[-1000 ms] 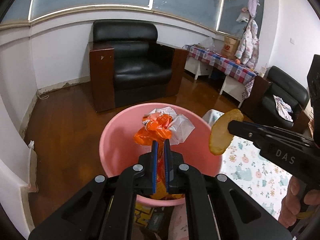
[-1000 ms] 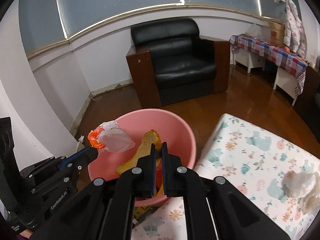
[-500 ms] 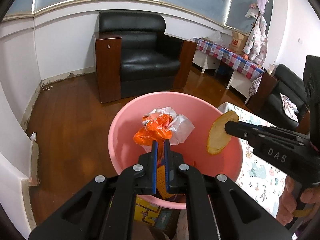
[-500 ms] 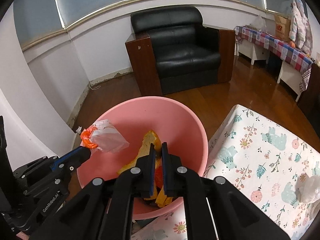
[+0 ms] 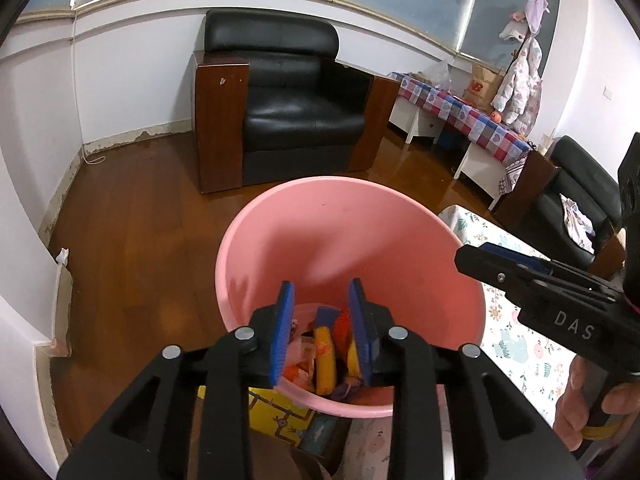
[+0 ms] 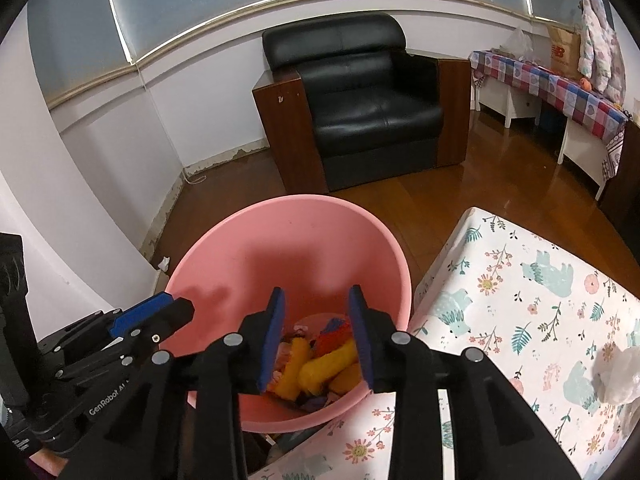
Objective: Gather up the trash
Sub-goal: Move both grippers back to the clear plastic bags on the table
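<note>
We see the trash (image 6: 320, 364) lying in a heap at the bottom of the pink bucket (image 6: 288, 248): yellow and orange peel pieces, a crumpled red-orange wrapper, some pale plastic and a bit of purple beneath, all loosely piled and touching one another. From our left camera the same heap (image 5: 326, 354) shows as yellow and orange strips standing on edge against the near wall of the bucket (image 5: 348, 224). The bucket is smooth plastic, wide at the rim and narrowing downward, and its upper walls are bare.

We hold our left gripper (image 5: 322, 308) over the near rim, its blue pads apart and opening, with nothing between them. Our right gripper (image 6: 316, 312) hangs over the bucket in the same way, jaws apart and opening, nothing clamped; its black body also reaches in from the right of the left view, held by our hand (image 5: 588, 400).

The bucket stands on a brown wooden floor (image 5: 132, 240), just beside a table with a floral cloth (image 6: 532, 308). A crumpled white bag (image 6: 616, 376) lies on that cloth. A black leather armchair (image 6: 368, 96) stands behind, well apart.
</note>
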Demonstrator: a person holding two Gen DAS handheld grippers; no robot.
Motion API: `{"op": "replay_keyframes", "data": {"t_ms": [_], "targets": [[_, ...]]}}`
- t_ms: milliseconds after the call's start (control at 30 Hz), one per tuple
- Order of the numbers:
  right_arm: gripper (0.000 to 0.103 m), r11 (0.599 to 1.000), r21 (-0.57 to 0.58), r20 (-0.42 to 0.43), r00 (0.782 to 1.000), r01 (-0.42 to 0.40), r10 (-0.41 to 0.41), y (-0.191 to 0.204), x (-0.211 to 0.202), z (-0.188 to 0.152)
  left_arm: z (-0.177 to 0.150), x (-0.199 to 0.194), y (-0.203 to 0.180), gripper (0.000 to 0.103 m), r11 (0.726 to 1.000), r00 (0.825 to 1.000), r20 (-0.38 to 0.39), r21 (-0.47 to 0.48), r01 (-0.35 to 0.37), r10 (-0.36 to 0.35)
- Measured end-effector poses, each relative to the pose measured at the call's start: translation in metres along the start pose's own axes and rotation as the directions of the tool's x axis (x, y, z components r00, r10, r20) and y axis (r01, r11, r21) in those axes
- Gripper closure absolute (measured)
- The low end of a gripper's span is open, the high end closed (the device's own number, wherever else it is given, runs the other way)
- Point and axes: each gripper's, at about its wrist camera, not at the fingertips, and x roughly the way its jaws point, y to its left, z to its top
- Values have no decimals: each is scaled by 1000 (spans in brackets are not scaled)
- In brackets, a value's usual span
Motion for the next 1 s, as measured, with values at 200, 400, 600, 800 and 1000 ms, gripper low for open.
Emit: {"op": "replay_keyframes", "data": {"t_ms": [200, 400, 600, 800, 1000], "targets": [[66, 1000, 13, 22, 1000, 3, -3, -3, -15, -6, 1, -3, -6, 74, 1000, 1000, 3, 11, 8, -8], [65, 1000, 17, 43, 999, 26, -27, -13, -38, -19, 0, -13, -21, 74, 998, 999, 22, 48, 35, -36], [64, 996, 26, 66, 994, 81, -83, -31, -70, -35, -2, -21, -43, 74, 994, 998, 28, 87, 62, -65], [64, 987, 75, 77, 986, 145, -150, -63, -105, -58, -6, -27, -76, 74, 984, 993, 19, 143, 110, -114], [61, 966, 160, 83, 972, 203, -218, -106, -140, -82, -12, -26, -114, 74, 967, 985, -18, 186, 172, -172]]}}
